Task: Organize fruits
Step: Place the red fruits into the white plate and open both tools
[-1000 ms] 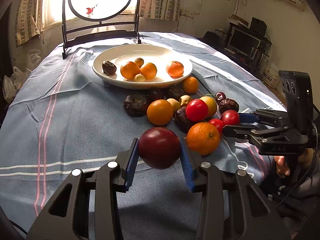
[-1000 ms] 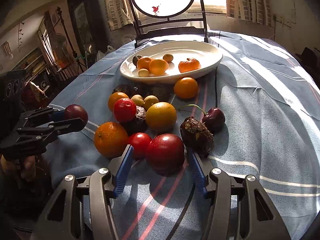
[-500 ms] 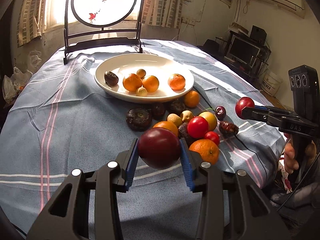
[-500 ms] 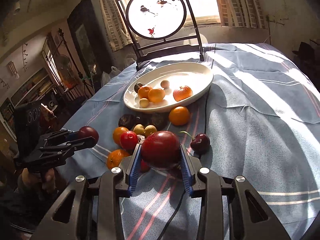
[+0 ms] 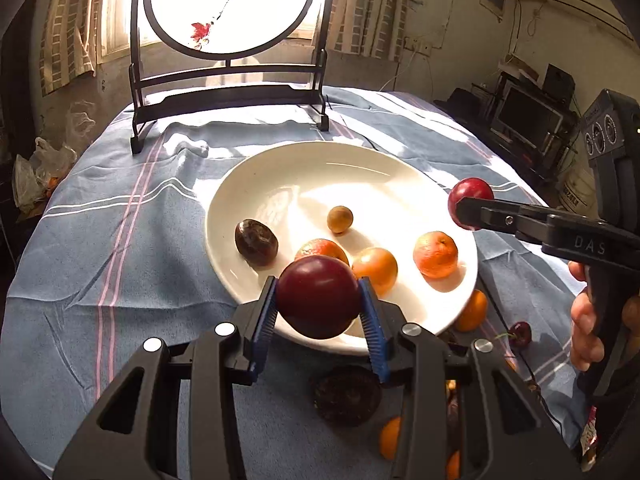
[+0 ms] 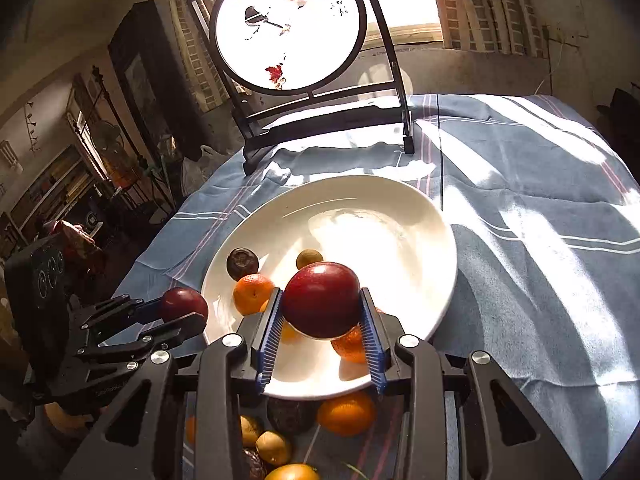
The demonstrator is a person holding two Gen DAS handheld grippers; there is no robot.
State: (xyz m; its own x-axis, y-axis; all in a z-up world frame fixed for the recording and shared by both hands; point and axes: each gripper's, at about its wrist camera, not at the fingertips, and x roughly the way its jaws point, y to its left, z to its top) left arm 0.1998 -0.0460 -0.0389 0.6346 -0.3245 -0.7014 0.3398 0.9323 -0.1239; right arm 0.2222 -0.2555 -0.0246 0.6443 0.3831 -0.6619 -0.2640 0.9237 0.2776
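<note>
We judge the task partly done: the white plate [image 5: 248, 184] already holds three oranges, a small tan fruit [image 5: 340, 219] and a dark wrinkled fruit [image 5: 256, 242], while more oranges, dark fruits and a cherry [image 5: 520, 334] lie on the striped cloth below and behind our jaws.

Our left gripper [image 5: 319, 312] is closed snugly on a dark red plum [image 5: 318, 296], pinched between its blue pads [image 5: 372, 320], just over the plate's near rim, the oranges right beyond it.

Our right gripper [image 6: 322, 316] likewise clamps a red plum [image 6: 322, 298] between its pads, above the plate's near part with oranges directly beneath.

Both plums likely need releasing into the plate, and then the loose fruit remains.
</note>
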